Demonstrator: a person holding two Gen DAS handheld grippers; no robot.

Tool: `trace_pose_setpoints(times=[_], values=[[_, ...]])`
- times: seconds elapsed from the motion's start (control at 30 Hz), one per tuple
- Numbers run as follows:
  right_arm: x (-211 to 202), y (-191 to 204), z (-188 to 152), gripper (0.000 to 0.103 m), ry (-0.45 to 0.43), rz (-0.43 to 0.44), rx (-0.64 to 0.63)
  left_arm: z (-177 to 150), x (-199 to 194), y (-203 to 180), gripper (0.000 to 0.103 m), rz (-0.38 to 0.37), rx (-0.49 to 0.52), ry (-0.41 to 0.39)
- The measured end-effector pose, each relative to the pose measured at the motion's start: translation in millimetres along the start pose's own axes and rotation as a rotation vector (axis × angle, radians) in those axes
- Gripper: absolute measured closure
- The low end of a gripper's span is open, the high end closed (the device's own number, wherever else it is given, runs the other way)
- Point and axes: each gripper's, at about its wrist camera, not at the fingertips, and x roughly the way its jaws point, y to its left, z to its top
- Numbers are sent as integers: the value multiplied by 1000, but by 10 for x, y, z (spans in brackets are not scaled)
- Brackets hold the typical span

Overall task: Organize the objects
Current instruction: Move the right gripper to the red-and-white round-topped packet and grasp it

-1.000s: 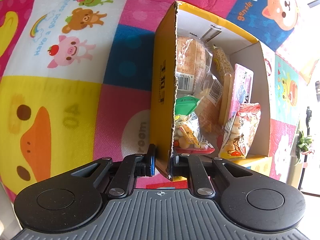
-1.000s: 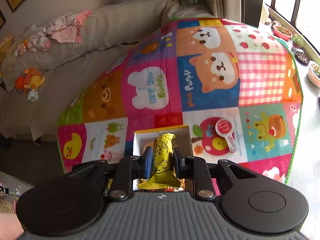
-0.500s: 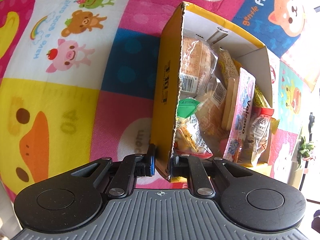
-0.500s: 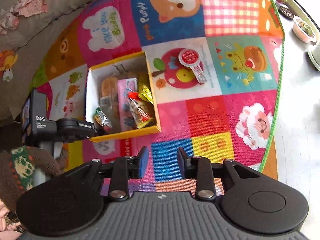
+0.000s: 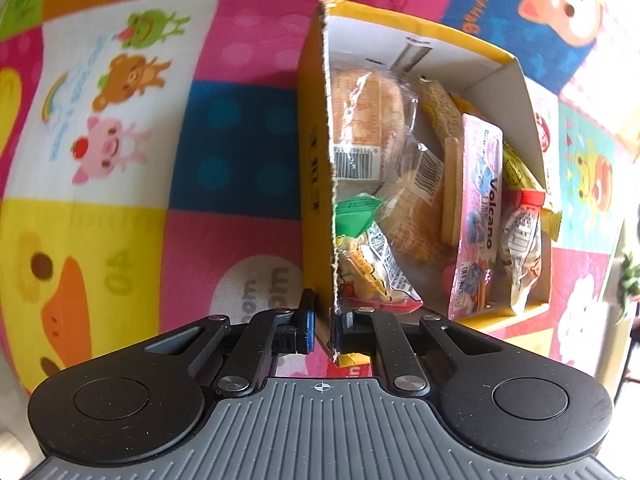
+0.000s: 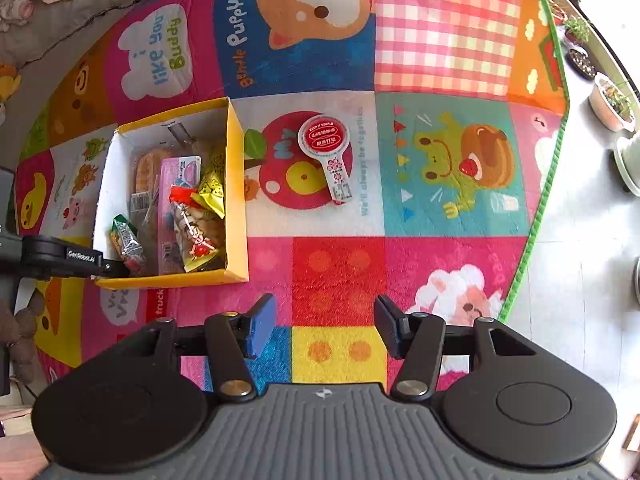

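Note:
A yellow cardboard box (image 5: 310, 168) (image 6: 236, 184) stands on the colourful play mat, filled with several snack packets, among them a pink "Volcano" pack (image 5: 478, 216) and a yellow packet (image 6: 212, 192). My left gripper (image 5: 325, 322) is shut on the box's near-left wall at its corner; it shows at the box's left corner in the right wrist view (image 6: 116, 266). My right gripper (image 6: 324, 326) is open and empty above the mat, in front of and to the right of the box. A red and white round-headed pack (image 6: 326, 148) lies on the mat right of the box.
The mat's green edge (image 6: 536, 216) runs along the right, with pale floor and potted plants (image 6: 612, 100) beyond. A grey sofa (image 6: 52, 20) with clothes on it lies at the far left.
My right gripper let the yellow packet go into the box, opened wide and drew back and to the right. My left gripper kept its hold on the box wall.

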Motion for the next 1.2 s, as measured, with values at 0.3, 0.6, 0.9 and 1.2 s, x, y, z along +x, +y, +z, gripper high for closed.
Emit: trace_pose_setpoints(times=[0.3, 0.6, 0.9, 1.2], values=[[881, -18, 656, 36, -18, 2, -200, 30, -18, -137, 95, 84, -9, -20], [1519, 87, 1289, 21, -30, 42, -212, 150, -33, -103, 95, 88, -76, -29], [1806, 1, 1409, 35, 36, 15, -192, 111, 11, -151, 95, 103, -33, -5], [1375, -222, 948, 43, 64, 61, -88, 145, 58, -191, 95, 100, 41, 4]])
